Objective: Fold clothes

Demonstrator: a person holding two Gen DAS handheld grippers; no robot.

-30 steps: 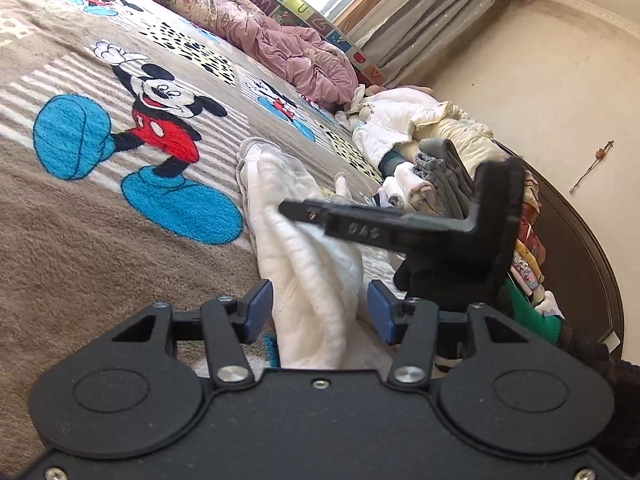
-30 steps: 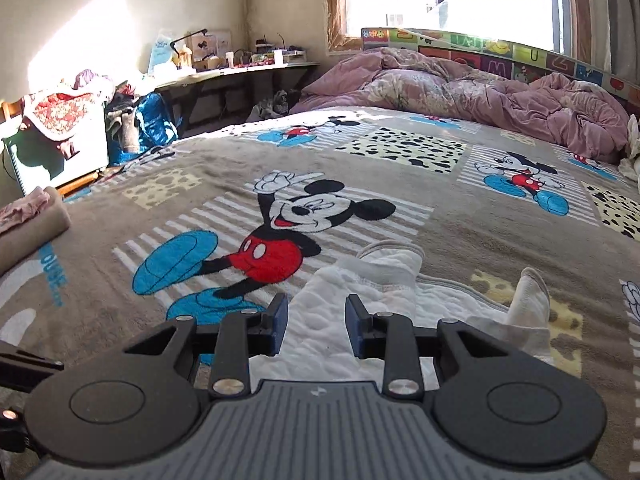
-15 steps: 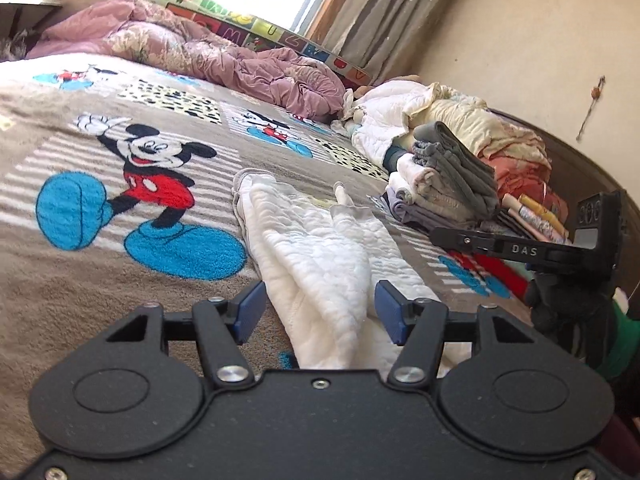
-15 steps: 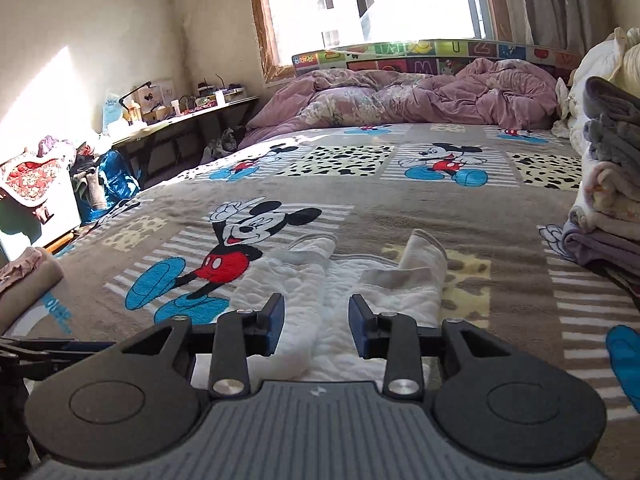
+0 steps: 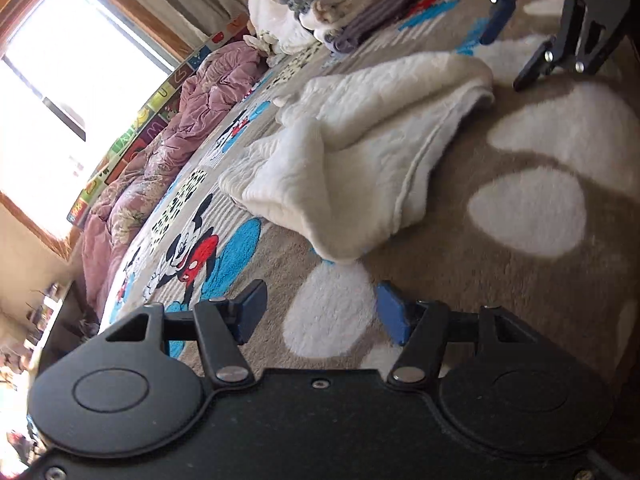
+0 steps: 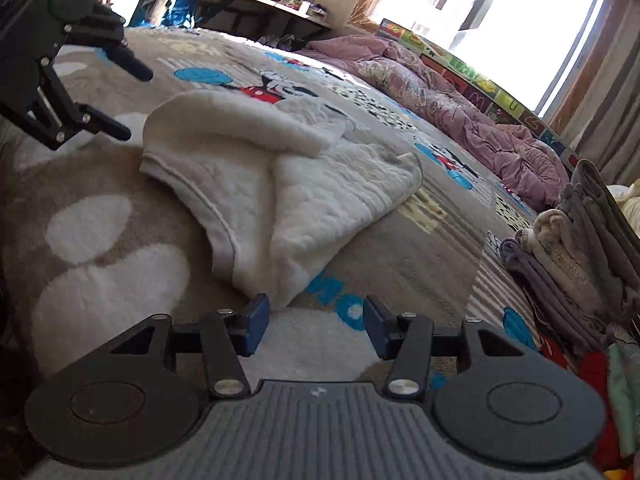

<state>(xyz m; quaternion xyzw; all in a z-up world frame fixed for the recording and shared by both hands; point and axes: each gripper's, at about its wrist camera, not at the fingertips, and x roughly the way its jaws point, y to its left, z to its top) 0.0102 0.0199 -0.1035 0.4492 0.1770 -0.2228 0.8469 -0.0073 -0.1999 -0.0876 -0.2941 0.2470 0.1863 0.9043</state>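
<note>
The white garment (image 6: 280, 184) lies bunched on the cartoon blanket (image 6: 104, 280) that covers the bed, its sides lapped over the middle in a loose, lopsided bundle, one thick hemmed edge nearest the grippers. The left gripper (image 5: 318, 316) hovers just short of that edge with its fingers spread and nothing between them. The right gripper (image 6: 312, 322) sits at the garment's other near corner, also spread and empty, one pad almost touching the cloth.

This could be a half-made fold or one just laid down and let go; the bundle alone does not settle it. If another fold is wanted, I'd say each gripper should catch every layer at its corner, not only the top flap, and lift both corners level so the soft, thick cloth doesn't sag and slide apart. A stack of folded clothes (image 6: 576, 248) stands near on the right side, well clear of the garment.
</note>
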